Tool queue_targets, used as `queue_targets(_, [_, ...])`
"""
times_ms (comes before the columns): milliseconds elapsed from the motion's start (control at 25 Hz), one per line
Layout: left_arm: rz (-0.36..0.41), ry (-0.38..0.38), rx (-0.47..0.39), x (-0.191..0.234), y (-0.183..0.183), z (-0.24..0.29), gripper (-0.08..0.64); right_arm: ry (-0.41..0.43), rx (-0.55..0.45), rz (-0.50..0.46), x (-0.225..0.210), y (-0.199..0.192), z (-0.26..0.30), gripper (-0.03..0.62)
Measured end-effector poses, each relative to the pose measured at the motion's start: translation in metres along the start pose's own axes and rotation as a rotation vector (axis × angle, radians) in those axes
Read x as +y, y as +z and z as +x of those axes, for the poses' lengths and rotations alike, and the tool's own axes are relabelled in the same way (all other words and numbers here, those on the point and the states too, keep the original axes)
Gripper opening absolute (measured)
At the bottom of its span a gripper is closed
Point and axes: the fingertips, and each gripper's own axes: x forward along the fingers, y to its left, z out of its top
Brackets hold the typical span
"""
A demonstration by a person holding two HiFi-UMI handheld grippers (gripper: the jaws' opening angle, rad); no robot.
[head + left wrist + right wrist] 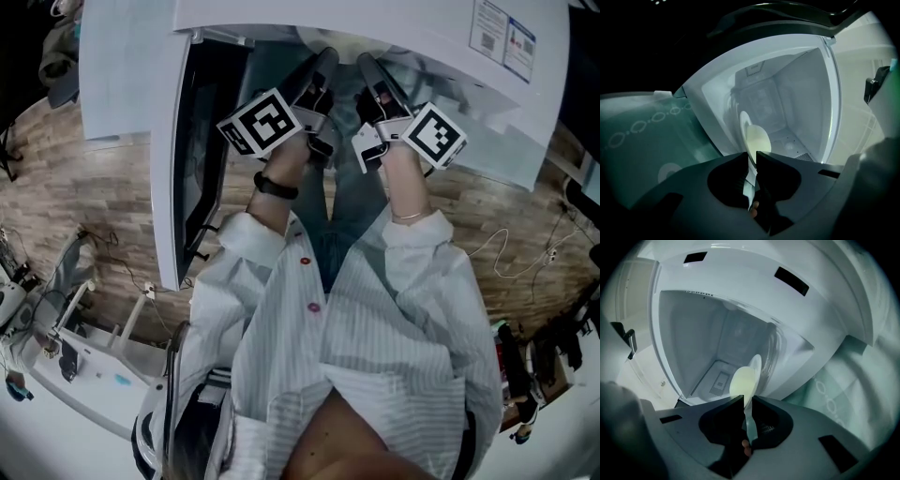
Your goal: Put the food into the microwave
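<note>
White plate (757,138) was clamped at its rim by the fingers of left gripper (750,157) and right gripper (748,399), mid-frame at the open microwave (797,103); it was best kept level, both sides advanced together.

A pale round plate (757,137), seen nearly edge-on, is clamped at opposite rims by the left tool (750,158) and right tool (747,401). It sits at the mouth of a white microwave (375,28). The microwave's door (167,141) stands open.
</note>
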Motion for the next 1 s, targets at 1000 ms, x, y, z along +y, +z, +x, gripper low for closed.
queue_targets(1000, [0.133,0.093,0.054,0.002,0.008,0.013,0.083,-0.121,-0.044,-0.042,-0.006,0.013,0.006,0.078])
